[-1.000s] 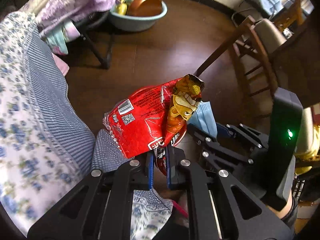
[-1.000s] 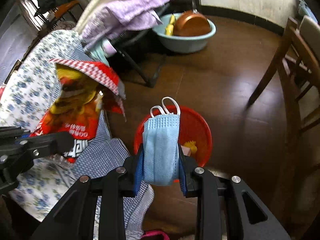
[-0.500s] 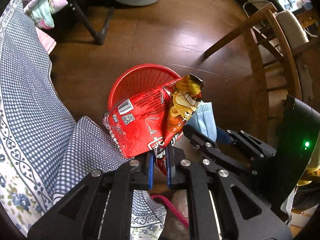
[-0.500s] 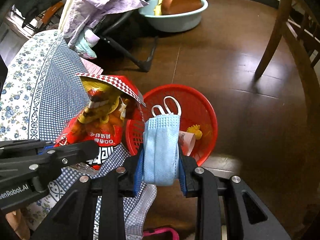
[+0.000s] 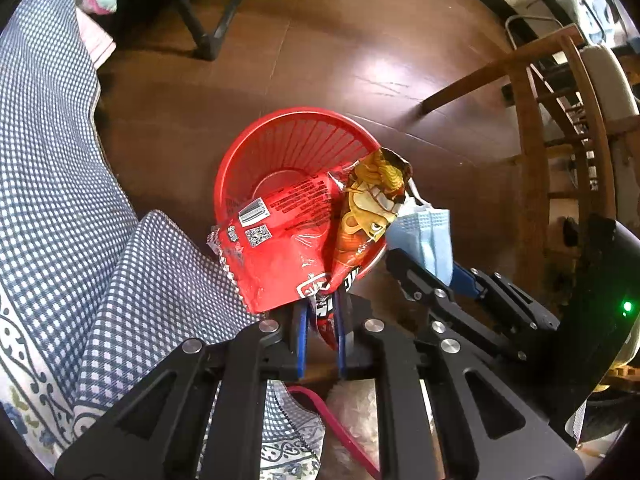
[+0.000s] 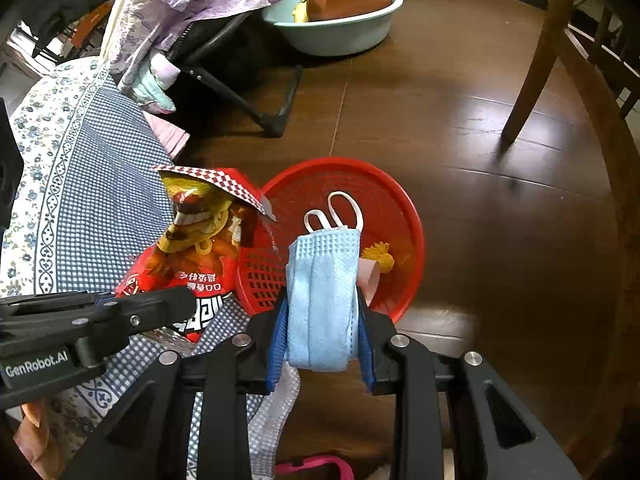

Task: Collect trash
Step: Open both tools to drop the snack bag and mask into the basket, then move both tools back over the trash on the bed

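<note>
My left gripper is shut on a red snack bag and holds it above the near rim of a red plastic basket on the floor. The bag also shows in the right wrist view. My right gripper is shut on a folded blue face mask, held over the near edge of the same basket. The mask also shows in the left wrist view, beside the bag. A yellow scrap and a pink scrap lie inside the basket.
A bed with a blue checked and floral cover runs along the left. A folding rack draped with clothes and a pale green basin stand at the back. Wooden chair legs stand at the right on dark floor.
Both grippers have moved forward and down, with the bag and the mask held. The red basket now lies closer beneath them and fills more of both views.
</note>
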Action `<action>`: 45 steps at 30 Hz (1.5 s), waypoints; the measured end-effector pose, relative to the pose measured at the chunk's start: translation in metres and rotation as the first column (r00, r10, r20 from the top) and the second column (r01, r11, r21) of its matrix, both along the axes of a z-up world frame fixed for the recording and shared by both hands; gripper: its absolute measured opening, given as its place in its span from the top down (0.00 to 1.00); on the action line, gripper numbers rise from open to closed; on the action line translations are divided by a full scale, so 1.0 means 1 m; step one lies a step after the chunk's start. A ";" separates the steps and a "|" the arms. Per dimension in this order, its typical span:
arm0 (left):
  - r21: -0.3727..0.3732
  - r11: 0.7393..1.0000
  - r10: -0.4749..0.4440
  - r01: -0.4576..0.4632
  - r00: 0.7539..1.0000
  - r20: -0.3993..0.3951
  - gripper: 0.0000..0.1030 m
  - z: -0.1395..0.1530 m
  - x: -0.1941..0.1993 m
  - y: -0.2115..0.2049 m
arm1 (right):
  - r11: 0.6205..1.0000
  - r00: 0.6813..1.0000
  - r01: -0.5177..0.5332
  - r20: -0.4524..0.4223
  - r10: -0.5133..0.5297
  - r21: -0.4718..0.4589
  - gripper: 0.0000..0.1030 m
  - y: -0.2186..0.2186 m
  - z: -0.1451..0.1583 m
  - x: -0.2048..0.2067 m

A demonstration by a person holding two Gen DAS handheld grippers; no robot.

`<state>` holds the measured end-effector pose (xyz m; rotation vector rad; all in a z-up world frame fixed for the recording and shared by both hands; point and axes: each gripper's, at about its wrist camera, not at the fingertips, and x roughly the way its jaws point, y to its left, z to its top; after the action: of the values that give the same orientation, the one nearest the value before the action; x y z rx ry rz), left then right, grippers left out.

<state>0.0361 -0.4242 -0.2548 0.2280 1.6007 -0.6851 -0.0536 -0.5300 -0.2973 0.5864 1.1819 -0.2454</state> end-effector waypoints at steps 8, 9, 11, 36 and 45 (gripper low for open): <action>0.026 0.999 0.047 -0.046 0.999 -0.024 0.86 -0.014 0.002 0.009 | 0.999 0.999 -0.034 -0.026 0.034 -0.022 0.69 0.010 -0.008 0.004; 0.029 0.998 0.052 -0.051 0.998 -0.023 0.86 -0.015 0.003 0.009 | 0.999 0.999 -0.037 -0.027 0.036 -0.021 0.69 0.011 -0.008 0.005; 0.027 0.998 0.064 -0.063 0.998 -0.027 0.86 -0.016 0.004 0.009 | 0.999 0.999 -0.038 -0.030 0.038 -0.023 0.69 0.013 -0.009 0.006; -0.002 0.996 0.086 -0.086 0.994 0.067 0.25 0.023 0.009 0.001 | 0.991 0.999 0.047 -0.010 -0.049 -0.127 0.26 -0.010 0.025 -0.016; -0.085 0.995 0.077 -0.061 0.977 0.198 0.19 0.104 -0.008 0.005 | 0.976 0.998 0.055 0.044 -0.047 -0.211 0.18 -0.006 0.084 -0.028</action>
<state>0.0286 -0.4190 -0.1509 0.1775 1.3792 -0.6485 -0.0817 -0.5364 -0.2129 0.4324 1.0879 -0.3977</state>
